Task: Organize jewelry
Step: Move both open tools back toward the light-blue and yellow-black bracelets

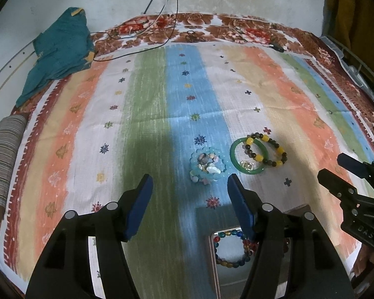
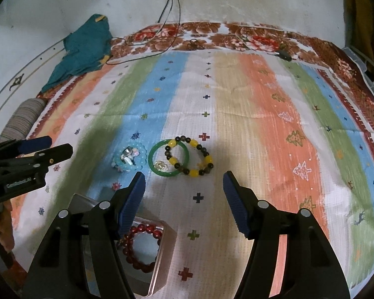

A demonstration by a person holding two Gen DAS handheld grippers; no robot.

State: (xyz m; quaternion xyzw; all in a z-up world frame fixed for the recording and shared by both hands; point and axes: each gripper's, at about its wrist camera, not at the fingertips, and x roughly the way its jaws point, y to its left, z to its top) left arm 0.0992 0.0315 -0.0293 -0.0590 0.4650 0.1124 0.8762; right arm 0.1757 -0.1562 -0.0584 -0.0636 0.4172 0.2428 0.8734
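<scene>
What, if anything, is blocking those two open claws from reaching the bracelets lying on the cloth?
Nothing visible. Only bare striped cloth lies between the right gripper and the green bangle and yellow beaded bracelet, which overlap each other. The left gripper has a clear way to the pale blue bracelet just ahead.

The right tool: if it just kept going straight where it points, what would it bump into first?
Probably the bare striped cloth just short of the yellow-and-dark bead bracelet; nothing sits between the open right tool and it. Depth is uncertain.
</scene>
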